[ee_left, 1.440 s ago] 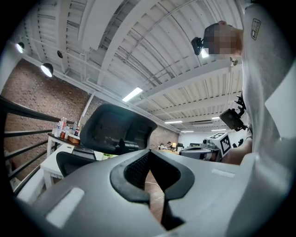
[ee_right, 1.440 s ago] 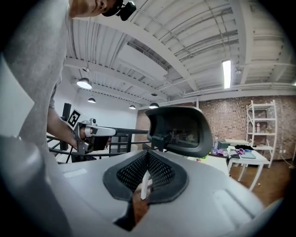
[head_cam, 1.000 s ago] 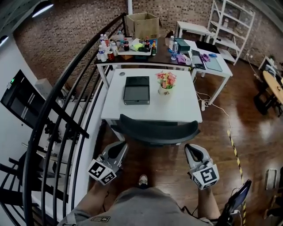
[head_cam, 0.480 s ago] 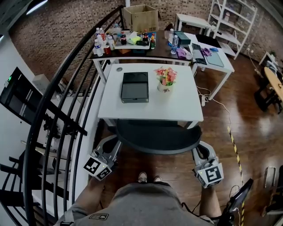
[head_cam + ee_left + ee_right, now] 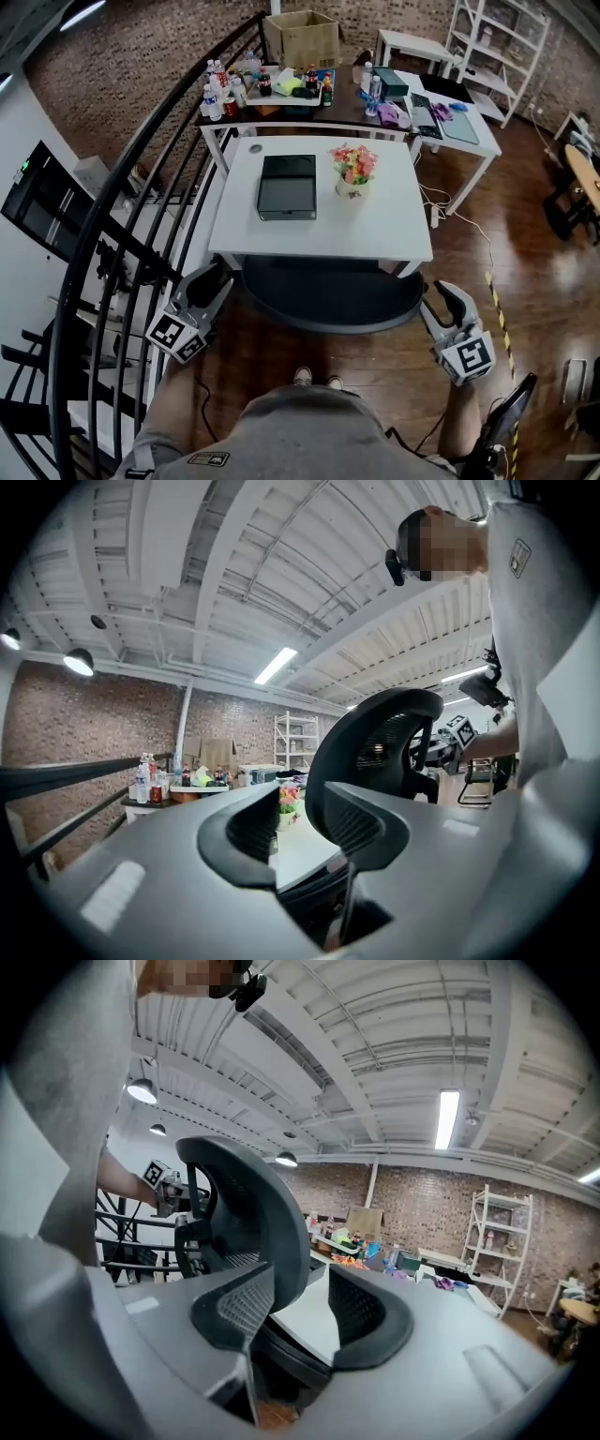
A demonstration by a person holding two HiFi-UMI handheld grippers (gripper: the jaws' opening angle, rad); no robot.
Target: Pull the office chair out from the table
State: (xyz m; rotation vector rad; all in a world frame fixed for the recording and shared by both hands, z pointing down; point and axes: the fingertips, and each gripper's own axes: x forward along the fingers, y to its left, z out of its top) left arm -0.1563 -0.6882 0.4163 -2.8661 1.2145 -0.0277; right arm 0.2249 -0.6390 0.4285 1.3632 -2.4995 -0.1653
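The black mesh office chair (image 5: 328,298) stands at the near edge of the white table (image 5: 384,234), its seat partly under the top. My left gripper (image 5: 214,275) is just off the backrest's left end, clear of it. Its jaws are opening, and between them the left gripper view (image 5: 298,832) shows only the table. The backrest (image 5: 375,742) rises behind the right jaw. My right gripper (image 5: 439,292) is off the backrest's right end. Its jaws are also opening (image 5: 300,1312), and the chair (image 5: 248,1213) shows behind the left jaw with no pad pressing on it.
A closed black laptop (image 5: 287,185) and a pot of flowers (image 5: 352,171) are on the white table. A black stair railing (image 5: 112,216) runs along the left. Behind are a cluttered dark table (image 5: 281,98), a cardboard box (image 5: 302,36) and white shelving (image 5: 487,37). My shoes (image 5: 314,378) are near the chair.
The chair came a little out from under the table toward me. Both grippers, shut on the backrest's ends before, have let go and moved outward, left to the left and right to the right.
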